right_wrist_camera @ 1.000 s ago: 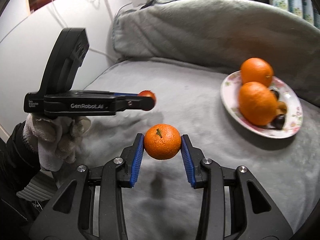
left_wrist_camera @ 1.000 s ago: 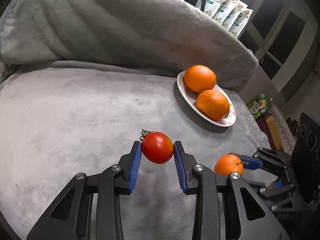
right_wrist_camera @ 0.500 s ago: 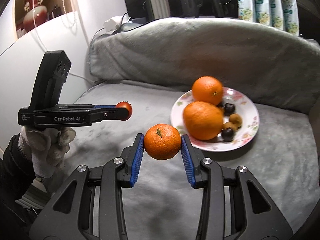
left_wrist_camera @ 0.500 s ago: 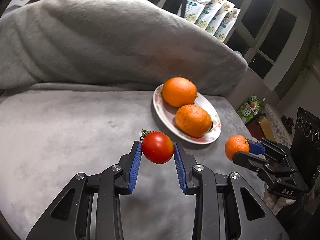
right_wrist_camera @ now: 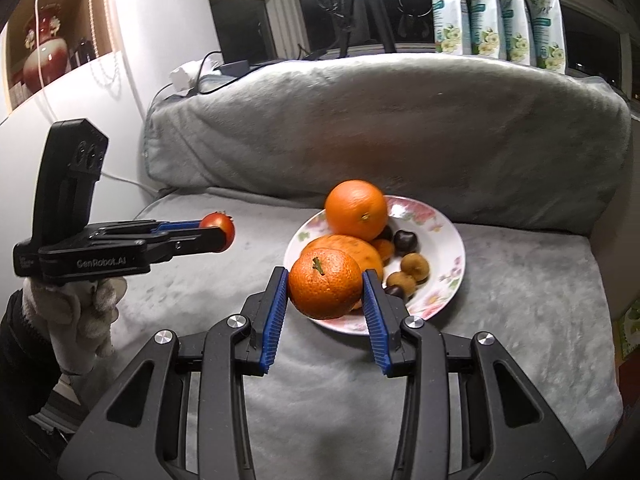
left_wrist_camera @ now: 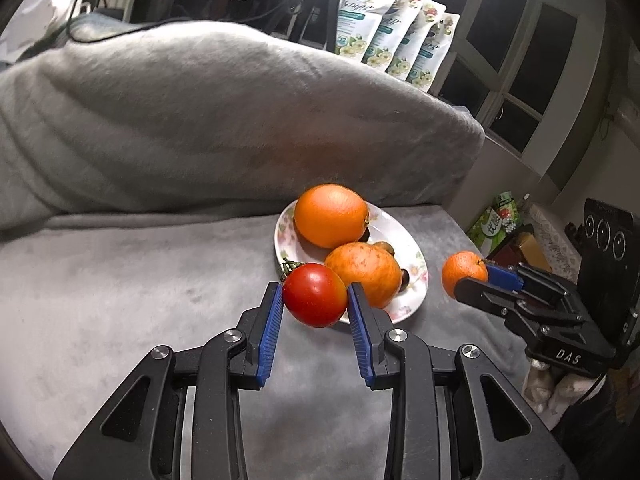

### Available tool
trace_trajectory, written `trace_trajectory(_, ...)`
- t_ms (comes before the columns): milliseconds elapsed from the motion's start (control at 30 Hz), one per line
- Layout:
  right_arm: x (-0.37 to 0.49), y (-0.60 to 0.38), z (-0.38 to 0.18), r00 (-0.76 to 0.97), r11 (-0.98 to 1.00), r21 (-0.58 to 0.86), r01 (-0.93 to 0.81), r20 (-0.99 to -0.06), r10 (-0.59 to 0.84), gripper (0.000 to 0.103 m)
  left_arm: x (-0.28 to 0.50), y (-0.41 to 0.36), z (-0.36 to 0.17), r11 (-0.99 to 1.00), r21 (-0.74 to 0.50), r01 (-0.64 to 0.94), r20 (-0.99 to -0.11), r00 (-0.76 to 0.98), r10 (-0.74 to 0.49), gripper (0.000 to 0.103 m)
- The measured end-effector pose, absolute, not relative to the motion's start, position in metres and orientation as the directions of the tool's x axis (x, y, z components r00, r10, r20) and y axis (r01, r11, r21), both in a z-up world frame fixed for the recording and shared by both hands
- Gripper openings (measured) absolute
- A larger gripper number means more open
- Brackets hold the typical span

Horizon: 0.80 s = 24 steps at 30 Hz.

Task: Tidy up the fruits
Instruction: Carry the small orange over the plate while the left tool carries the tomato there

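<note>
Between the hand-held gripper [left_wrist_camera: 315, 307] pads (clamped): tomato [left_wrist_camera: 314, 295].

Black grippers [left_wrist_camera: 314, 312] with ribbed blue pads [left_wrist_camera: 270, 332], silver screws, "GenRobot.AI" and "DAS" lettering; a pale fuzzy glove [right_wrist_camera: 76, 320] and dark sleeve [right_wrist_camera: 16, 364].

Dim indoor light; soft shadows; fisheye-bent edges.

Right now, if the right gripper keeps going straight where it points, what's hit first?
Probably the fruit on the plate: the right gripper, shut on the mandarin, points at the speckled orange on the near side. Depth is unclear; the near rim could come first.
</note>
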State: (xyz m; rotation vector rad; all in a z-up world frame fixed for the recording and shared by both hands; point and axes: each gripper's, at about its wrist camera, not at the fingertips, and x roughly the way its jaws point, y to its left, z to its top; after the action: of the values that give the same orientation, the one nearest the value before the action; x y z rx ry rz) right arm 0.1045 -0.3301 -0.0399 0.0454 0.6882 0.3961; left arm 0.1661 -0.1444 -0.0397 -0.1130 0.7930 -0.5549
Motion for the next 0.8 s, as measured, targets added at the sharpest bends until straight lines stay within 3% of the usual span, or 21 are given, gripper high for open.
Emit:
trace_trajectory(200, 0.116, -0.338, -0.042, 0.708, 0.933, 0.17, -0.317, -0.611, 0.352, 0.039, 0.17, -0.152, -0.041, 0.862, -0.261, 0.435, -0.646, 0.585, -0.49, 0.031)
trace_trajectory(800, 0.153, -0.366, -0.051, 0.709, 0.954, 0.178, -0.243, -0.639, 0.299, 0.039, 0.195, -0.157, -0.058, 0.857, -0.296, 0.421, -0.673, 0.544, -0.5, 0.031)
